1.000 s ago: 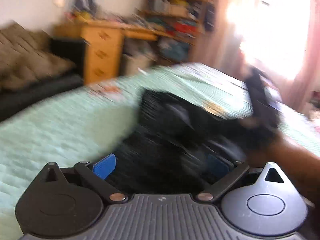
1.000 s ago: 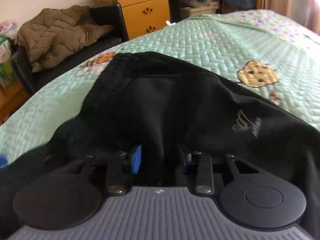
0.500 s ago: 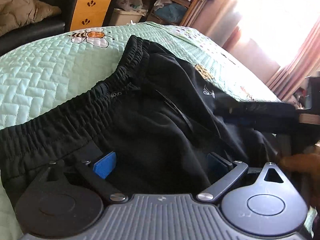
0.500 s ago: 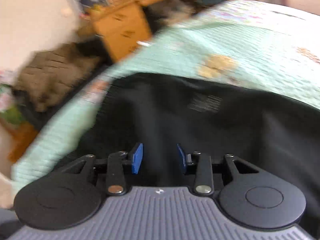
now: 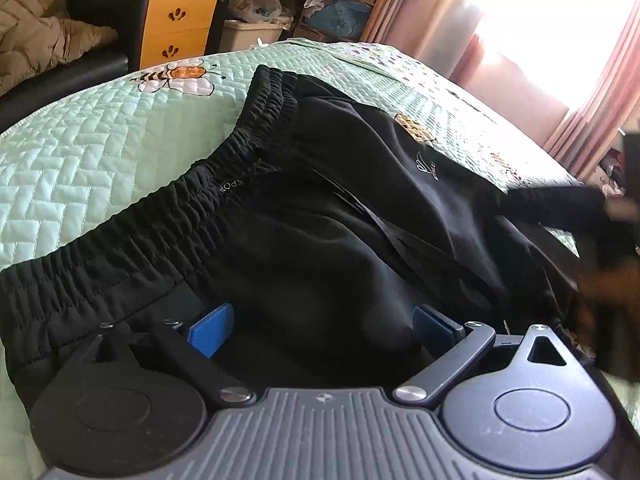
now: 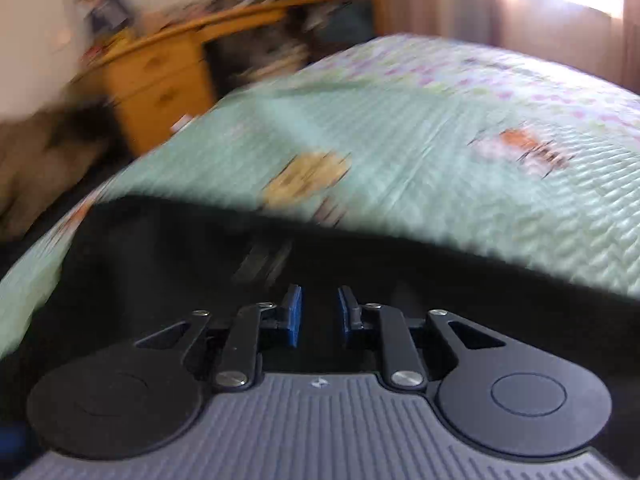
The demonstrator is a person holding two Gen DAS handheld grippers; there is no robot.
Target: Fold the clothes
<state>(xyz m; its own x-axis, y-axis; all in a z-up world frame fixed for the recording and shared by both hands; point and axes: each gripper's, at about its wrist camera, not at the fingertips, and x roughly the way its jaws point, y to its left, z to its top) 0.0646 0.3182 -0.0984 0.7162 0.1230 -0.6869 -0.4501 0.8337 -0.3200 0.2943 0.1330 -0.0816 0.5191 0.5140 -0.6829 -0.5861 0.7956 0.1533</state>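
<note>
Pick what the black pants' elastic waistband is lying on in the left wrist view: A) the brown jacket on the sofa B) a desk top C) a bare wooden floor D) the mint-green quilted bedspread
D: the gathered waistband of the black pants runs across the mint-green quilted bedspread, near its bee print.

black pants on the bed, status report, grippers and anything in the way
Left gripper open wide over black pants. Right gripper closing, pants fabric between pads, grip unconfirmed. Pants bunched, unfolded on green quilt. Nothing blocking.
</note>
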